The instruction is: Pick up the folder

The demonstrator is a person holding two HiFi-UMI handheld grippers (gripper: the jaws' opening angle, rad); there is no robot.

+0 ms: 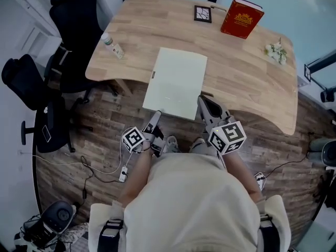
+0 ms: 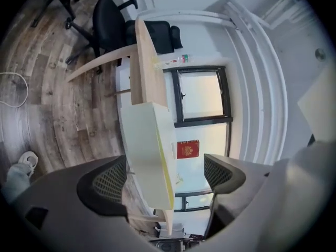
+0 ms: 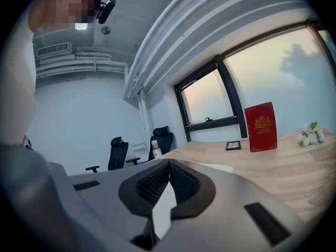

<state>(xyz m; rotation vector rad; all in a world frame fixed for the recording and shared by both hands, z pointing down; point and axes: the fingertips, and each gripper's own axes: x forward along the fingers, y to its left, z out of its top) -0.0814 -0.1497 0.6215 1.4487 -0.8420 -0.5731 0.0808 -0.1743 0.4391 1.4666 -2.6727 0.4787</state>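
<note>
The folder [image 1: 176,83], a pale green-white flat cover, lies on the wooden table [image 1: 247,88] with its near end jutting past the table's front edge. My right gripper [image 1: 202,101] is shut on the folder's near right corner; in the right gripper view its pads [image 3: 152,185] meet on the pale sheet [image 3: 164,211]. My left gripper [image 1: 157,114] hovers at the near left corner, rolled on its side. In the left gripper view it [image 2: 163,177] stands open, and the folder [image 2: 149,151] runs between the jaws without either pad pressing it.
A red book [image 1: 241,18] stands at the table's far side beside a small dark frame [image 1: 203,13]. A water bottle [image 1: 113,45] lies at the left end and white flowers [image 1: 276,51] at the right. Black office chairs [image 1: 73,30] stand left; cables and a power strip [image 1: 123,173] lie on the floor.
</note>
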